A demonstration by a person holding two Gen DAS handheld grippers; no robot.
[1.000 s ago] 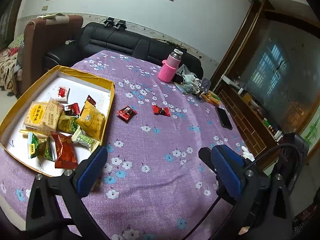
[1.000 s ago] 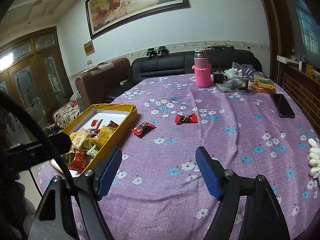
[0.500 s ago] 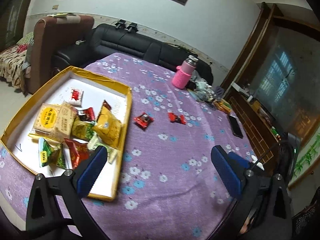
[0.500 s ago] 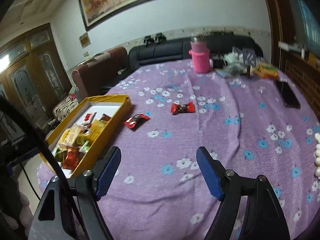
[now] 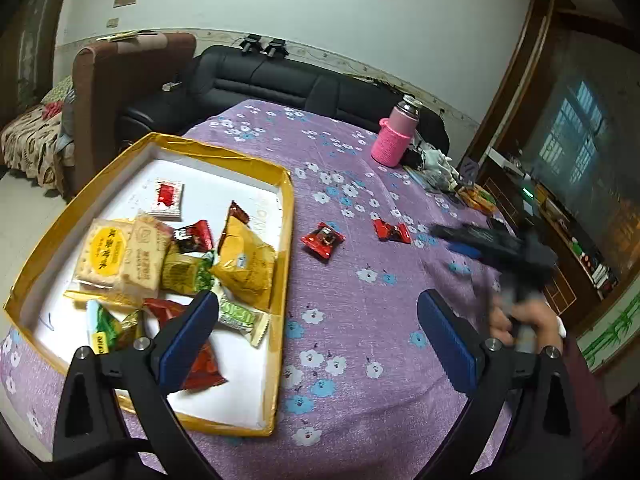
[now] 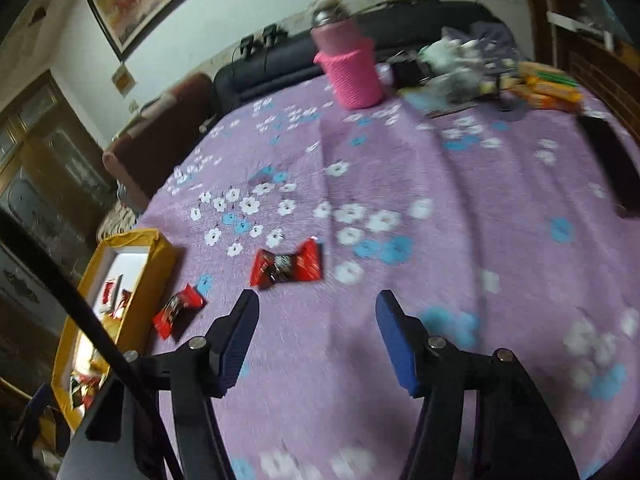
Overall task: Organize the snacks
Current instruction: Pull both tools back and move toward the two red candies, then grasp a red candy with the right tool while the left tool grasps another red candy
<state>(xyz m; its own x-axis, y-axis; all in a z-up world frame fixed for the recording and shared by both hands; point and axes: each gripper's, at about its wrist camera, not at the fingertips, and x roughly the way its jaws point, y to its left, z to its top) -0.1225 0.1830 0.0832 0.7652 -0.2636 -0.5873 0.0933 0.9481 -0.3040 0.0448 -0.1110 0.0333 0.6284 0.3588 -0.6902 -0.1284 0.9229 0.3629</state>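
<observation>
A yellow-rimmed tray [image 5: 286,240] with a white floor holds several wrapped snacks [image 5: 240,264]. Two red candy packets lie loose on the purple flowered cloth: one close to the tray [image 5: 322,239] [image 6: 178,310], one farther right [image 5: 392,231] [image 6: 288,266]. My left gripper [image 5: 316,328] is open and empty, above the tray's near right corner. My right gripper [image 6: 316,312] is open and empty, low over the cloth just short of the right packet; it shows blurred in the left wrist view [image 5: 460,236].
A pink-sleeved flask [image 5: 394,138] [image 6: 352,68] stands at the back of the table, with clutter and orange packs [image 6: 548,88] to its right. A black phone [image 6: 612,164] lies near the right edge. A black sofa [image 5: 280,80] and a brown armchair [image 5: 132,72] stand behind.
My right gripper has swept forward and down toward the right red packet, and now appears in the left wrist view. My left gripper has drawn back and shifted left over the tray's corner.
</observation>
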